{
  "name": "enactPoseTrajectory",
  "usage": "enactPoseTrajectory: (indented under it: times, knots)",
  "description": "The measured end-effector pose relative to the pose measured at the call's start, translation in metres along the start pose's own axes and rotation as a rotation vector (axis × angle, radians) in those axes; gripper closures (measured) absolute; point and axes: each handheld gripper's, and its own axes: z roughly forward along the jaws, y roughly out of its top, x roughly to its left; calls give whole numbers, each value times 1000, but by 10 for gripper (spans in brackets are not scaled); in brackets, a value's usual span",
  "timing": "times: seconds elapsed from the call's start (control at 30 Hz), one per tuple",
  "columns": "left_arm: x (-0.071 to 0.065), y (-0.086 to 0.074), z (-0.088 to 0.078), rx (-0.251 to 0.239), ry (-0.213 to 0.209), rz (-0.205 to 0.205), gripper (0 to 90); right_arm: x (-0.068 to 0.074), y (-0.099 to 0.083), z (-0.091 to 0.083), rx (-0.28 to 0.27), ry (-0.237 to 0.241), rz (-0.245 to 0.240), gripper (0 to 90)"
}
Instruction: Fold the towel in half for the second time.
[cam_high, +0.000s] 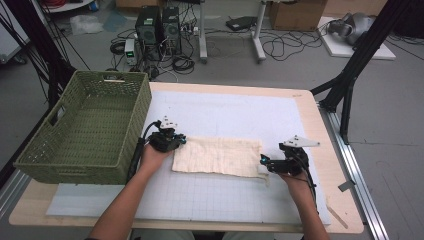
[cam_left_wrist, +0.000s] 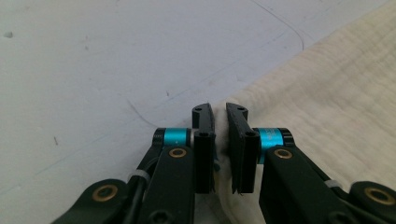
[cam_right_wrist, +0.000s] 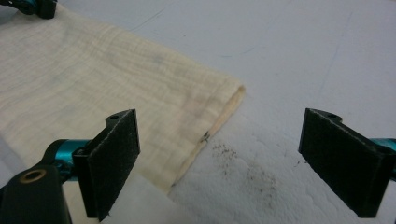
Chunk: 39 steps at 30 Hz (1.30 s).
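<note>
The folded cream cloth (cam_high: 217, 156) lies flat on the white grid mat (cam_high: 225, 200), roughly midway between the table's left and right edges and nearer its front edge than its back. The left gripper (cam_high: 184, 140) sits at the cloth's left end, its jaws drawn nearly together on the edge of the fabric; in the left gripper view (cam_left_wrist: 221, 140) a thin fold of cloth stands between the pads (cam_left_wrist: 204, 156), so it appears clamped on the cloth. The right gripper (cam_high: 263, 161) rests at the cloth's right end with its jaws wide apart (cam_right_wrist: 219, 163) — nothing is gripped there yet.

The risk seems to lie in the uneven hold. If the left hand lifts or pulls before the right has closed, the cloth would likely drag across the mat or its layers fall open. The left bite also looks shallow, right at the hem, so it may slip out under tension. On the right, the jaws straddle the corner and could close on the top layer alone.

The right gripper view shows the stacked layers at the cloth's end and dark specks on the mat beside it, too small to make out from above. The high view alone gives the green basket (cam_high: 85, 127) at the table's left edge.
</note>
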Motion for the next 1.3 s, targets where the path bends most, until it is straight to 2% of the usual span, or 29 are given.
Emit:
enactPoseTrajectory:
  times: [0.13,0.17,0.2,0.3,0.33,0.4,0.47,0.5,0.57,0.63,0.67,0.73,0.8,0.9,0.97,1.07,1.1,1.17,1.23,1.3]
  knots:
    - [1,0,0,1,-3,-7,822,-6,12,21,58,2,-6,123]
    - [1,0,0,-2,-7,-17,822,-7,15,25,68,4,-3,174]
    - [2,0,0,0,-10,-21,821,-10,19,31,78,24,-11,264]
    - [3,-1,0,-2,-14,-27,822,-13,27,44,99,24,-36,370]
    - [3,0,0,1,-15,-27,822,-15,30,49,112,20,-51,434]
    - [4,-1,-1,1,-22,-36,823,-16,32,54,104,22,-55,501]
    - [5,-1,0,-6,-25,-49,825,-18,31,59,127,42,-59,594]
    - [5,-1,-1,-8,-28,-54,826,-18,29,62,155,52,-66,632]
    - [6,-1,-1,-7,-32,-63,828,-19,26,63,154,86,-50,742]
    - [7,-2,-1,-8,-35,-77,831,-17,26,63,158,103,-72,832]
    - [7,-2,-2,-4,-31,-75,835,-12,28,63,165,85,-118,844]
    - [7,-2,-3,-17,-22,-88,839,-8,29,63,166,60,-164,850]
    - [7,-1,-5,-31,-24,-84,841,-8,31,61,148,26,-169,851]
    - [7,3,-13,-98,-25,-61,841,-10,33,54,73,-2,-148,852]
    - [7,4,-17,-131,-41,-75,841,-11,34,50,38,-4,-133,852]
    - [5,3,-21,-122,-47,-66,840,-10,32,46,6,4,-136,852]
    - [5,0,-23,-145,-45,-60,840,-9,30,43,-13,9,-141,852]
    - [4,-4,-26,-163,-58,-68,840,-7,26,40,-29,12,-165,851]
    - [1,-10,-29,-166,-62,-65,839,-4,25,36,-10,25,-187,851]
    - [-2,-15,-33,-180,-67,-71,839,1,24,30,-47,22,-219,850]
